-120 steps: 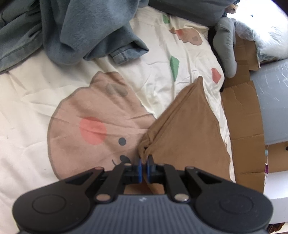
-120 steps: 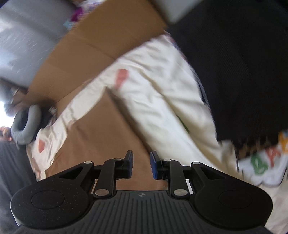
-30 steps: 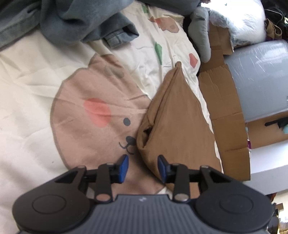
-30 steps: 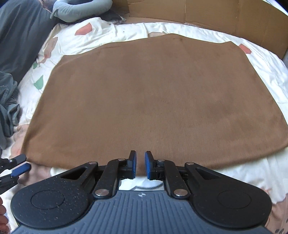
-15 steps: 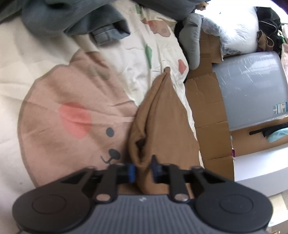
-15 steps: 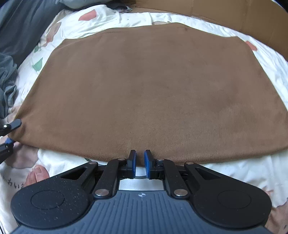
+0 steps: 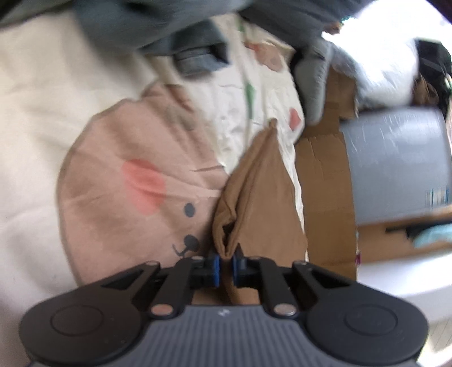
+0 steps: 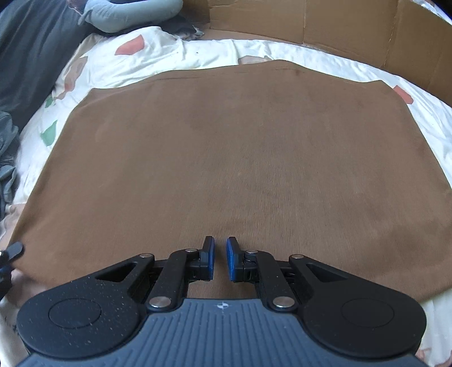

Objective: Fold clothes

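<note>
Left gripper (image 7: 224,266): jaws pinched on near-left corner of brown garment (image 8: 226,169), lying flat on bed (image 8: 175,56). Right gripper (image 8: 219,261): jaws narrowly parted over near hem, gripping nothing visible. Likely mid-fold; next, securing hem before carrying it across. Long axis left-right, far edge toward cardboard (image 8: 339,25).

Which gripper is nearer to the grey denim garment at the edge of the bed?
Left. The left gripper pinches the brown cloth at its corner on the side of the denim garment. The right gripper sits mid-edge, farther away.
</note>
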{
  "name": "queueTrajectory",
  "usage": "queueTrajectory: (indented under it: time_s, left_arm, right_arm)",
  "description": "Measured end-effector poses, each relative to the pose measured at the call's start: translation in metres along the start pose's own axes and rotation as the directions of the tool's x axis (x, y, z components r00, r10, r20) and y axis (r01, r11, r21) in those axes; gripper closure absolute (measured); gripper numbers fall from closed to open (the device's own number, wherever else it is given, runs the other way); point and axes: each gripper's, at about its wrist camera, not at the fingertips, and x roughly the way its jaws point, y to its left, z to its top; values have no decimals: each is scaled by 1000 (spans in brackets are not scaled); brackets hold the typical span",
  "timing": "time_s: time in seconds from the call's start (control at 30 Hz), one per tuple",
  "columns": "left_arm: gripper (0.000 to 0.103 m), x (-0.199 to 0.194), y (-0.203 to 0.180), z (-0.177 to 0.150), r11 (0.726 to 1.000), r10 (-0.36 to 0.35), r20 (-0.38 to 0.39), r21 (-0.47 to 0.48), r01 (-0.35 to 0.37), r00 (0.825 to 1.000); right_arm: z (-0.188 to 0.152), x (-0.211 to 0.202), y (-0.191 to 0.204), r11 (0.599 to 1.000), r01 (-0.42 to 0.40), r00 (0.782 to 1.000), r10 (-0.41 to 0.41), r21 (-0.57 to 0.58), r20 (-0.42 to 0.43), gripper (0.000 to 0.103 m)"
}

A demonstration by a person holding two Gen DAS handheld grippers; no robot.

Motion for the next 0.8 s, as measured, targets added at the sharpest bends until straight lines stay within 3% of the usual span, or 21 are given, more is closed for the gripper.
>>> queueTrajectory:
  time_s: [0.2,0.8]
  left_arm:
    - [95,2,6,-3,999,2,20,-54,-1,1000]
    - [94,4,7,0,998,7,20,-64,-6,1000]
  right_arm:
    - [23,17,-2,1000,12,1000,-12,15,18,88]
    - [108,71,-9,999,21,997,-23,27,72,89]
